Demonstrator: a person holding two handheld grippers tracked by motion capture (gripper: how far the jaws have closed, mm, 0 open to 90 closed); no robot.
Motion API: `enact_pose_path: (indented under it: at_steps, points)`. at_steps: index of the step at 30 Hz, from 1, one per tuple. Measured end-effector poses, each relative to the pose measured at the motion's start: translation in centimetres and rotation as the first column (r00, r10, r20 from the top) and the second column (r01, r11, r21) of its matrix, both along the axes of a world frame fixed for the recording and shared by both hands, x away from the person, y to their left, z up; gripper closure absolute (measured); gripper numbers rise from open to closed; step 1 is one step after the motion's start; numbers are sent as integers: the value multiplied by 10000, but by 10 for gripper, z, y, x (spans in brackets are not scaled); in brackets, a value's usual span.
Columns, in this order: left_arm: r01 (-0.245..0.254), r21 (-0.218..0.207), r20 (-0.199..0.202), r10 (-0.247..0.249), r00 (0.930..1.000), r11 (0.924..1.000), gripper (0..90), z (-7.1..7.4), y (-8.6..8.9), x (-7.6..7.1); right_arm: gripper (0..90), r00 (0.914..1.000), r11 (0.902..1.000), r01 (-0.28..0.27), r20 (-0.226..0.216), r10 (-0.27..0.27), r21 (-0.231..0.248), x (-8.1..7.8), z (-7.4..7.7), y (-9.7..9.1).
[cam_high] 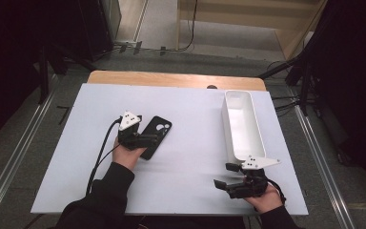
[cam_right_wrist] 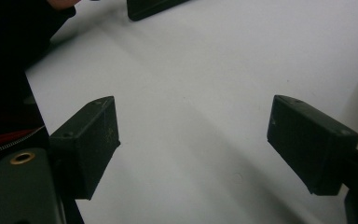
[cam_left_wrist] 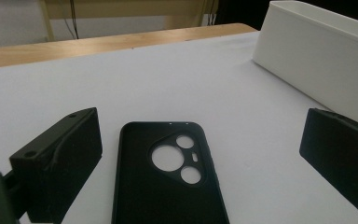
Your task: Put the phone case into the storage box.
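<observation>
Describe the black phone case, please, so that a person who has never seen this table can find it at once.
Start from the white table cover. On its left half, far from the long white bin at the right, the left tongs stand open around the phone case. It is the flat black shell lying hollow side up, with round camera holes.

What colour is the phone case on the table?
Black, the phone case shows best in the left gripper view.

From above the near edge we look forward and down across the whole worktop. Our left tool camera sits low, close to the case, facing the bin; both appear from overhead too.
</observation>
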State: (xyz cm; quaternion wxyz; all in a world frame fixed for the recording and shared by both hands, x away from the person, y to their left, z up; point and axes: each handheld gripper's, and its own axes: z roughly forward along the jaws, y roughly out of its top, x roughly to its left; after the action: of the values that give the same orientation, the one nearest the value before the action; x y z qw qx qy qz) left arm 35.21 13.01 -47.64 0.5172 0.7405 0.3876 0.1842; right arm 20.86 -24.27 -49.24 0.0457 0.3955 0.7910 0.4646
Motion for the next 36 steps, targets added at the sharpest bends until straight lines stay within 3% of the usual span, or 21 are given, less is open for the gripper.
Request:
enact_pose_path:
  at_steps: [21, 33, 36]
  points:
    - [-230, -33, 17, 230, 9997, 9997, 0, -12, 1, -2, 151, 10000, 10000, -24, -61, 24, 58, 0, 0, 0]
    - [-263, 277, -239, 269, 9994, 9993, 0, -24, -1, -3, 151, 10000, 10000, -6, -33, 6, 55, 1, 0, 0]
    - [-234, 589, -313, 253, 9992, 9980, 0, -26, -2, -2, 151, 10000, 10000, -10, -40, 10, 48, 1, 0, 0]
